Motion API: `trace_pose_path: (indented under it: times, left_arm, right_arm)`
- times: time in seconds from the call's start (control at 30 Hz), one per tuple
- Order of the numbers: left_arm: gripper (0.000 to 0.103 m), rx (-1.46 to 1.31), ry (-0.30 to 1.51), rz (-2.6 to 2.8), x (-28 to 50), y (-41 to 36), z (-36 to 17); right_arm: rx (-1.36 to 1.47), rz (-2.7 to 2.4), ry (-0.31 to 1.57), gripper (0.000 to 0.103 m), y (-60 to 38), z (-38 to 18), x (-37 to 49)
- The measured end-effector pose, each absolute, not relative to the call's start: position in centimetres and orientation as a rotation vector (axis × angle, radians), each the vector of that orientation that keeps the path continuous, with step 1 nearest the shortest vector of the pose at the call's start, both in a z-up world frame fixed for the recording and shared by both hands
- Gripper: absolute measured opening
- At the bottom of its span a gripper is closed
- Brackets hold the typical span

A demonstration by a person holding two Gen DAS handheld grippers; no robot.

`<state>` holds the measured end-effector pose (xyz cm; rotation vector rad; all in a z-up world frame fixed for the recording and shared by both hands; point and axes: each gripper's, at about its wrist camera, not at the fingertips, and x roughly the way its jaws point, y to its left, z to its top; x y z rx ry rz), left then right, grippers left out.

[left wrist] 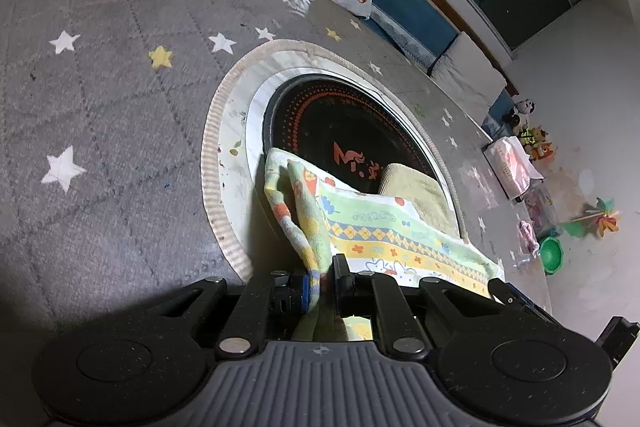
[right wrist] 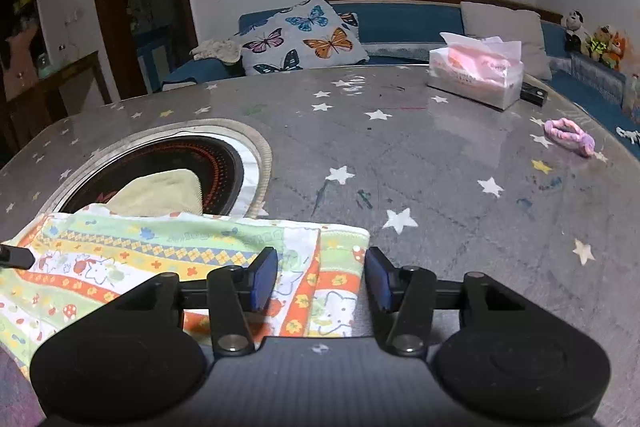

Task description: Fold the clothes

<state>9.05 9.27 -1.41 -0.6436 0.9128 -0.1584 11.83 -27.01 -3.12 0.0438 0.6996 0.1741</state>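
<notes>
A: Left gripper [left wrist: 325,281] is clamped tight on a corner of the pastel cartoon-print cotton towel [left wrist: 380,231]; the cloth bunches up and drapes straight ahead of your fingers. Right gripper [right wrist: 321,277] is wide open and holds nothing, its blue pads [right wrist: 264,279] straddling the folded right end of that same towel, which lies flat under and ahead of them.

B: Where's the rest of it?

A: Spread between your two grippers, on the grey star-print tabletop [right wrist: 440,187]. Its far edge overlaps the black round inset cooktop [right wrist: 192,159], just ahead-left of your right gripper. A folded beige ribbed cloth [right wrist: 160,193] sits on the cooktop, touching the towel's far edge.

B: Risks?

A: My read: if you lift with the left only, the free end drags and the fold skews. If the right closes where it is, you could pinch both layers, or only the top one. A sweep forward could also shove the beige cloth off its spot.
</notes>
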Motion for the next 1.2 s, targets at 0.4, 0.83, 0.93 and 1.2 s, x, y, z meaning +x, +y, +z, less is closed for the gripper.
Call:
trace_pose_path:
  times: [0.4, 0.83, 0.93, 1.2]
  left_arm:
    - [0.009, -0.561, 0.858, -0.191, 10.1, 6.9, 1.8]
    - [0.009, -0.415, 0.789, -0.358, 16.6, -3.7, 6.5]
    - [0.009, -0.392, 0.8, -0.383, 18.4, -6.5, 6.5]
    - [0.009, -0.312, 0.813, -0.451, 22.1, -12.9, 5.1]
  right_arm:
    - [0.094, 0.22, 0.621, 0.008, -27.5, 0.5, 10.5]
    - [0.069, 0.026, 0.52, 0.008, -34.6, 4.5, 11.0]
    - [0.058, -0.022, 0.518, 0.008, -36.5, 4.6, 11.4]
    - [0.063, -0.135, 0.543, 0.008, -41.3, 3.1, 13.1]
